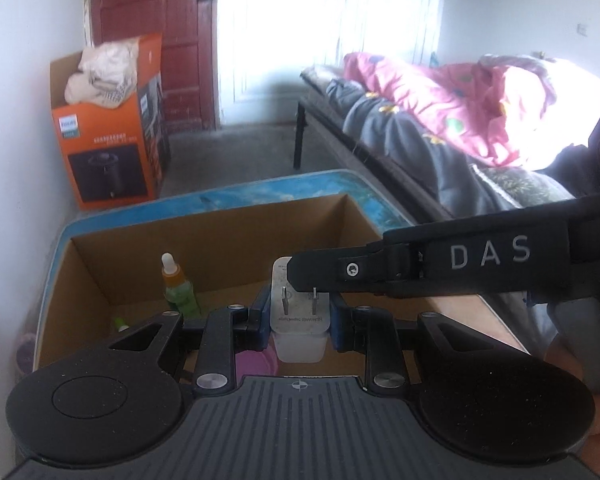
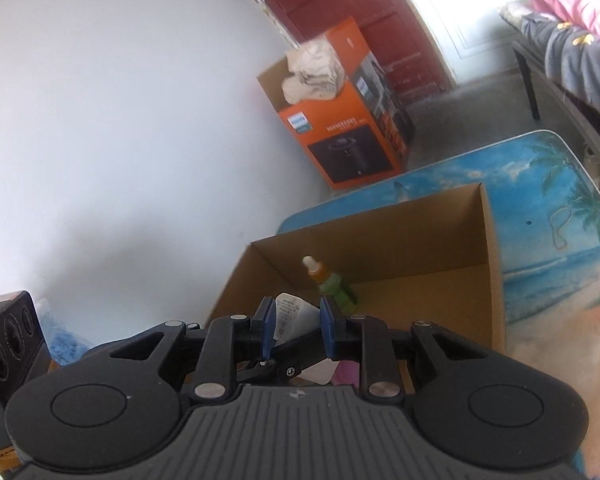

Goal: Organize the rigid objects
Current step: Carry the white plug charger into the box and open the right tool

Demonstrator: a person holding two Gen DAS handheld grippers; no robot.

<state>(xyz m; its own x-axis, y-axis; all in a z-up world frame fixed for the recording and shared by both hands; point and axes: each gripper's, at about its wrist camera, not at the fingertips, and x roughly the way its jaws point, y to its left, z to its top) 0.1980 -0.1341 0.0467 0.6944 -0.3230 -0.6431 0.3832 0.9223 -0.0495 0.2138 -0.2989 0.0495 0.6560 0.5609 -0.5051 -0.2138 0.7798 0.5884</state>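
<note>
I see a white charger [image 1: 300, 320] with two metal prongs facing up and grey print on its face, clamped between the blue pads of my left gripper [image 1: 300, 322] above the open cardboard box [image 1: 220, 236]. My right gripper [image 2: 298, 330] reaches across from the right; its black finger [image 1: 320, 274] covers the charger's top edge, and its pads sit either side of the charger, but I cannot tell whether they press it. Inside the box a green bottle [image 1: 178, 290] with an orange neck and white cap stands upright near the back wall. The box rests on a table [image 2: 560, 208] with a beach print. An orange carton [image 1: 112, 128] stands by the wall.
</note>
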